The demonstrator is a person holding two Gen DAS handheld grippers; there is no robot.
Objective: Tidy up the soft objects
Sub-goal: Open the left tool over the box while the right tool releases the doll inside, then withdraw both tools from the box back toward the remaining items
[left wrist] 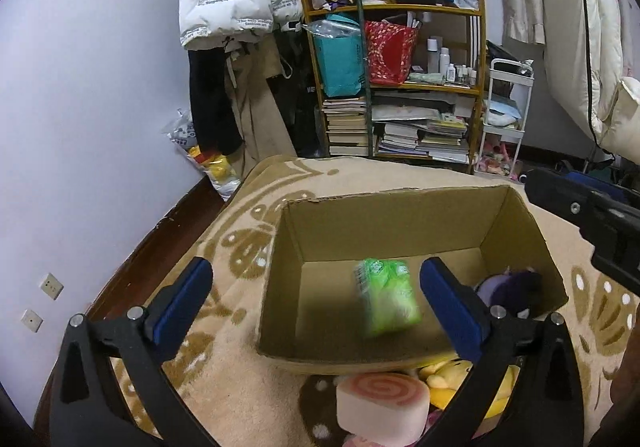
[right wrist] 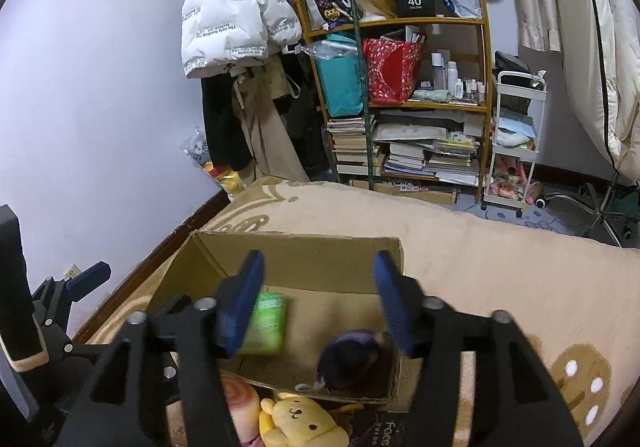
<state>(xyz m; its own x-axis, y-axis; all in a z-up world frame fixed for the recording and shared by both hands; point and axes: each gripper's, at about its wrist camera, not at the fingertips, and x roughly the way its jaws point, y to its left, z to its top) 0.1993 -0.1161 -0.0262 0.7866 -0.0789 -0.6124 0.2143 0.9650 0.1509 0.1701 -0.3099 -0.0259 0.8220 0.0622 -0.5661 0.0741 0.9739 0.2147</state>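
Both sets of fingers, left gripper and right gripper, stand spread and pinch nothing above the cardboard box on the beige blanket. Inside lie a blurred green pack and a purple plush; a yellow plush lies outside.

a lived-in bedroom: hung coats, bookshelf, blanket.

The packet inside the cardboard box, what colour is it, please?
Bright green packet, clearest in the left wrist view.

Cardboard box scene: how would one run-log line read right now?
left claw: open | right claw: open | cardboard box: green pack, purple plush inside
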